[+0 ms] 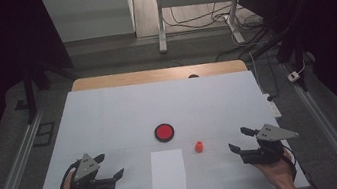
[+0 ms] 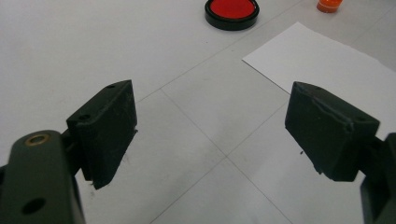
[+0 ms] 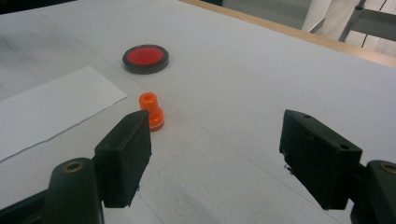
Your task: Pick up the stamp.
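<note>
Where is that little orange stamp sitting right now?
In the high view, the orange stamp stands upright on the table, right of the white sheet of paper, near the round red ink pad, nearer the open right gripper.

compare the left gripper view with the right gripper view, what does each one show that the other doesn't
Left gripper view: the sheet of paper's corner runs behind its own open jaws. Right gripper view: the wooden table edge and metal table legs beyond it, plus the whole orange stamp standing upright. Both show the white tabletop, the paper, the round red ink pad and the stamp, cut off in the left one.
</note>
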Motion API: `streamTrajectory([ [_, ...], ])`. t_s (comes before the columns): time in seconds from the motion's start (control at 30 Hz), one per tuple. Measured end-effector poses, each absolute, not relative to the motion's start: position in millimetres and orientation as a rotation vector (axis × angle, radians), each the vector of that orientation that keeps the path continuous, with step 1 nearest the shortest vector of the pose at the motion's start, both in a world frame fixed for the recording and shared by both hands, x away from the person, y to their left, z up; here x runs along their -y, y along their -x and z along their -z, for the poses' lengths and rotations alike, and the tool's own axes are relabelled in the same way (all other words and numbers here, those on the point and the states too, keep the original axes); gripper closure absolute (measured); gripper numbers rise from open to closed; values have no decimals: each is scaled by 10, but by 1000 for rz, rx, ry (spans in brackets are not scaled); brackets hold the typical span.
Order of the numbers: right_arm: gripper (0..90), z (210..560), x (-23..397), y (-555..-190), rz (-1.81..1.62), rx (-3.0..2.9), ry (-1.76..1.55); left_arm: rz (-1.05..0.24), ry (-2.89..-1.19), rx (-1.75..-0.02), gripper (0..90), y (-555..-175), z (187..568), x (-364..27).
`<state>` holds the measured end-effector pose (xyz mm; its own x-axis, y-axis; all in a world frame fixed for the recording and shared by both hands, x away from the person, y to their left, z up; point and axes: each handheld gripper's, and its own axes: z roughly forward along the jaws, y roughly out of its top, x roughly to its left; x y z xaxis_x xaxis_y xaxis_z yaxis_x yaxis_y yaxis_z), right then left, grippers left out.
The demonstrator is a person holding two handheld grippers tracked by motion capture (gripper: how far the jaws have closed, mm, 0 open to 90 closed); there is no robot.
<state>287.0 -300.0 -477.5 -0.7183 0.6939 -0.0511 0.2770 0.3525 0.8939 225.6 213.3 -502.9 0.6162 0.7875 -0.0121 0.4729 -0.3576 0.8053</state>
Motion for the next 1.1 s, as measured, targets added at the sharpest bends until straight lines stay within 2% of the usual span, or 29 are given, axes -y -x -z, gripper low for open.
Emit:
streamTrajectory([
  [1.1,252,4663,2322,-3140,-1315,-2307,-776,-487,-2024,-1003,169,-2250,5057,-2133],
])
